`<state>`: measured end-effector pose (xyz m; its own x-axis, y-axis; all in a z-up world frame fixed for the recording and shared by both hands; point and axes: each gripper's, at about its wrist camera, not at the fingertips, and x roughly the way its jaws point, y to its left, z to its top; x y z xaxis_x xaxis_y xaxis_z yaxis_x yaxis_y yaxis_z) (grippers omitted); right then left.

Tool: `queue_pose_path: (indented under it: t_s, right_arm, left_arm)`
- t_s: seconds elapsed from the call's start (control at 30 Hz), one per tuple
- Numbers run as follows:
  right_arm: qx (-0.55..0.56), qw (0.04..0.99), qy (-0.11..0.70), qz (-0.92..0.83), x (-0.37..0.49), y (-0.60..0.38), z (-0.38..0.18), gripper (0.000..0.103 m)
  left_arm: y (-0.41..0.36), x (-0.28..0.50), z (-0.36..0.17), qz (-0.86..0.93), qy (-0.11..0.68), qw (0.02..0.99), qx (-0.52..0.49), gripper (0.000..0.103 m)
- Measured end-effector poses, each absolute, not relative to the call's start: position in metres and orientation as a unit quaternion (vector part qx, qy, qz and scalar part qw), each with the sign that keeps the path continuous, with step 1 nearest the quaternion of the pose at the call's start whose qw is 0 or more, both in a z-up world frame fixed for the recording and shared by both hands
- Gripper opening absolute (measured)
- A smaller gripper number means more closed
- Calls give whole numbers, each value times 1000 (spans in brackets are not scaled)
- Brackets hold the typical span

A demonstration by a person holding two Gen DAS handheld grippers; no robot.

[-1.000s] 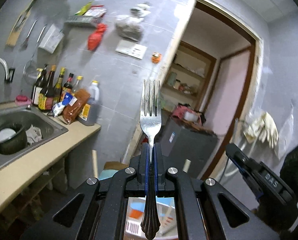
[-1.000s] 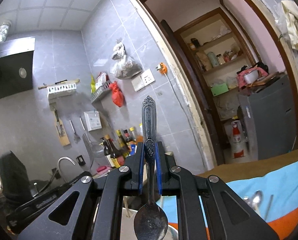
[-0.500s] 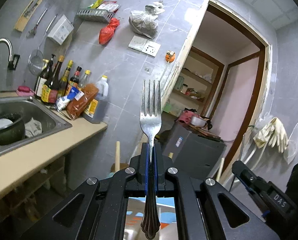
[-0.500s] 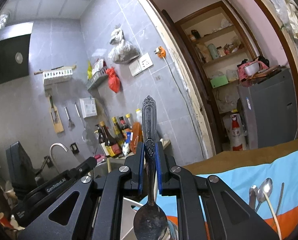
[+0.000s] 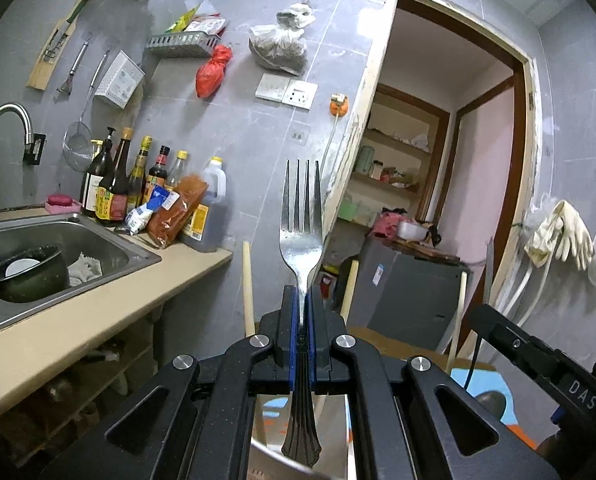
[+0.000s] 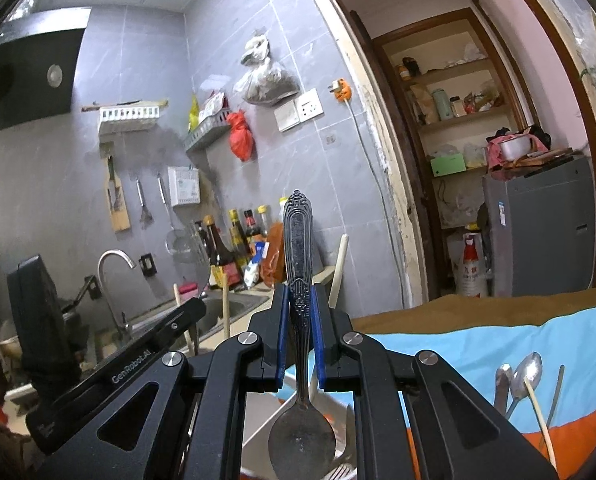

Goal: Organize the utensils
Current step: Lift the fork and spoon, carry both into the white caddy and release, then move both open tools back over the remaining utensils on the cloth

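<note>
Fork (image 5: 301,216) stood clamped in the left claw (image 5: 301,312), long axis along the fingers, tines up and away, handle end over a white container below. In the right view, the spoon (image 6: 298,240) was clamped in the right claw (image 6: 299,312), handle up, bowl directly above the white holder (image 6: 270,420).
</note>
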<state>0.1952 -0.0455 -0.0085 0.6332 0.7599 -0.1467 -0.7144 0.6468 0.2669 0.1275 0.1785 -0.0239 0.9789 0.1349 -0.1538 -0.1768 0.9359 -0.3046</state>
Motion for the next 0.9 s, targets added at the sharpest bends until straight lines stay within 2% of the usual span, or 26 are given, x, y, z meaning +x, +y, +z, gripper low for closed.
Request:
queue_pose_path:
  t_s: [0.3, 0.37, 0.43, 0.47, 0.57, 0.7, 0.83, 0.9]
  right_arm:
    - [93, 898, 132, 408, 191, -49, -7, 11]
    - [94, 899, 130, 408, 190, -51, -5, 13]
    - [99, 899, 128, 407, 190, -55, -1, 18]
    - [100, 899, 127, 407, 189, -56, 0, 21]
    - [102, 901, 123, 404, 186, -64, 8, 22]
    - [109, 904, 126, 394, 185, -78, 16, 25]
    - [118, 907, 132, 382, 187, -93, 22, 28]
    - [121, 909, 132, 376, 186, -101, 25, 34]
  left_arm:
    - [177, 117, -19, 58, 88, 982, -158, 4]
    - [175, 115, -15, 52, 93, 982, -155, 10]
    - [173, 113, -12, 49, 97, 982, -155, 21]
    - [172, 112, -9, 48, 97, 982, -156, 23]
    - [168, 109, 0, 43, 100, 982, -153, 27]
    - [156, 107, 14, 42, 104, 984, -140, 40]
    - [144, 105, 22, 38, 111, 984, -131, 43]
    - [138, 104, 25, 37, 113, 984, -132, 47]
